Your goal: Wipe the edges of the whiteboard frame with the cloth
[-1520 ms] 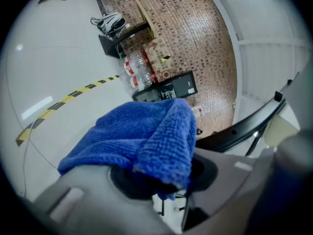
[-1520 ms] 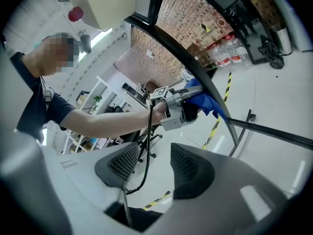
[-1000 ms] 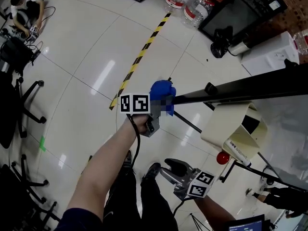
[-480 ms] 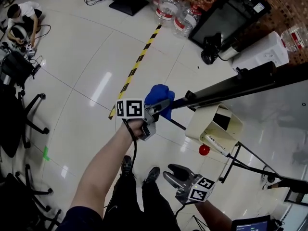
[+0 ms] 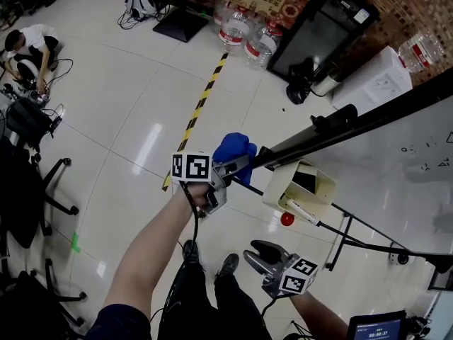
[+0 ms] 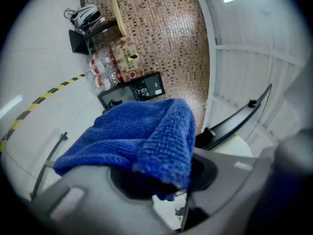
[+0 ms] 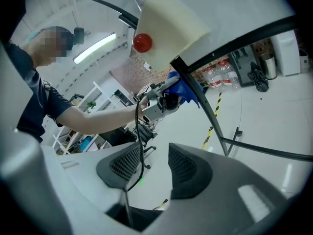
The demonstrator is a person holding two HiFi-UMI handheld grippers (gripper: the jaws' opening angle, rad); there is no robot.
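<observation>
1. Right gripper (image 5: 256, 252): nearest and lowest, well apart from the board. Its jaws stand spread with nothing between them and have just been closing. Idle, by my reading.

2. Left gripper (image 5: 237, 164): raised on an outstretched arm, jaws pressed together on the cloth (image 5: 232, 149). The blue cloth is bunched and bulges forward past the jaw tips toward the board.

3. Whiteboard frame (image 5: 354, 122): a black edge whose long axis runs from the cloth up and away to the right in the head view. The cloth sits at its near end and appears to touch it.

4. Step, as judged: wiping is under way at the corner. The next move calls for sliding the cloth along the black edge with steady contact, the grip kept tight.
</observation>
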